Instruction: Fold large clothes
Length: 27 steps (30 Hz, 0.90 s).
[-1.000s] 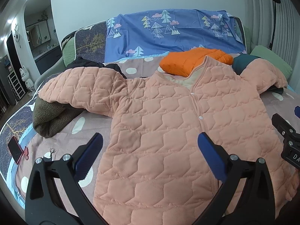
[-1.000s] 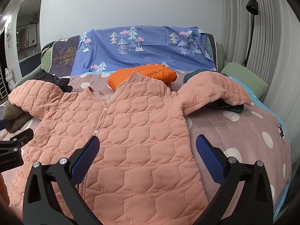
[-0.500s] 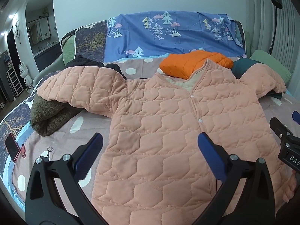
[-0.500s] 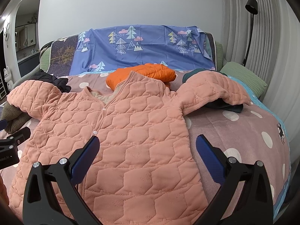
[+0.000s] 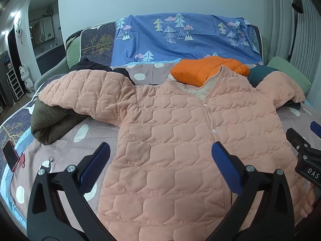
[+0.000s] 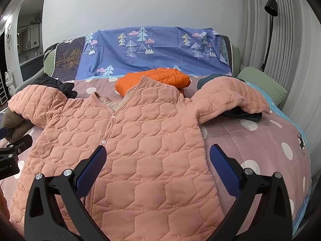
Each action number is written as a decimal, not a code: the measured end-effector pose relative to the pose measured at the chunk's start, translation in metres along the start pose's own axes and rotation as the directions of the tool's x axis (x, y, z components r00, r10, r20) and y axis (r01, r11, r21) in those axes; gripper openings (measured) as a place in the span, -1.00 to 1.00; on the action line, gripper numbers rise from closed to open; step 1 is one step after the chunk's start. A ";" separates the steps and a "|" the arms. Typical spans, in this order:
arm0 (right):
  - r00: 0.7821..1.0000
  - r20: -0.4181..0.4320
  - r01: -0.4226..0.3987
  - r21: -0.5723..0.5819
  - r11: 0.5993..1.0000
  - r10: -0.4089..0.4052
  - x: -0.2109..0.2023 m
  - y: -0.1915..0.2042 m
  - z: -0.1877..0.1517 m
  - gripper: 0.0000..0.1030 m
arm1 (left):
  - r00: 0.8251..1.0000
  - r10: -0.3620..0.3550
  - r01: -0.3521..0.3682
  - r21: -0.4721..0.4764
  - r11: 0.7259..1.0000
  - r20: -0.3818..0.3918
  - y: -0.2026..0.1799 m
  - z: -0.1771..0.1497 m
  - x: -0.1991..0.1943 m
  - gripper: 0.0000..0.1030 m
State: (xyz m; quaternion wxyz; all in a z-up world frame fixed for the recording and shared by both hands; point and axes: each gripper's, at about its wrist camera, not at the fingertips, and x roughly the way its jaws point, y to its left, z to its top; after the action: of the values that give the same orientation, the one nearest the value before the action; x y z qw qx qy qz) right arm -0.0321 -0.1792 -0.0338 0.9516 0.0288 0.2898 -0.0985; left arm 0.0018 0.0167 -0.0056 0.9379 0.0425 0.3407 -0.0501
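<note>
A large pink quilted jacket lies face up and spread flat on the bed, buttoned, sleeves out to both sides; it also shows in the right wrist view. Its left sleeve rests on a brown fleece bundle, its right sleeve on a dark teal garment. My left gripper is open and empty above the jacket's lower left part. My right gripper is open and empty above the lower right part. Each gripper shows at the edge of the other's view.
A folded orange jacket lies behind the collar. A brown fleece bundle and a black garment lie at the left. A phone lies near the bed's left edge. A green pillow and a floor lamp are at the right.
Both grippers have drawn back slightly and risen, so the jacket sits a little further away in both views. Both stay open.
</note>
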 end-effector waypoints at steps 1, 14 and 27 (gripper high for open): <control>1.000 0.001 0.001 0.000 1.000 -0.001 0.000 0.000 0.000 0.97 | 1.000 -0.012 0.012 -0.009 1.000 -0.001 0.002 0.000 0.000 0.96; 1.000 0.000 0.003 0.001 1.000 -0.003 0.000 0.000 0.000 0.97 | 0.999 -0.038 0.039 -0.030 0.999 0.011 0.007 -0.003 -0.001 0.96; 1.000 -0.006 0.000 0.005 1.000 0.000 0.003 0.004 -0.004 0.97 | 0.999 -0.038 0.039 -0.029 0.999 0.018 0.008 -0.003 -0.002 0.96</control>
State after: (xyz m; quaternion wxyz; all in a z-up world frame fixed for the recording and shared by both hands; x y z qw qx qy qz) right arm -0.0314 -0.1751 -0.0386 0.9505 0.0313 0.2927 -0.0992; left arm -0.0008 0.0246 -0.0065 0.9401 0.0215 0.3342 -0.0634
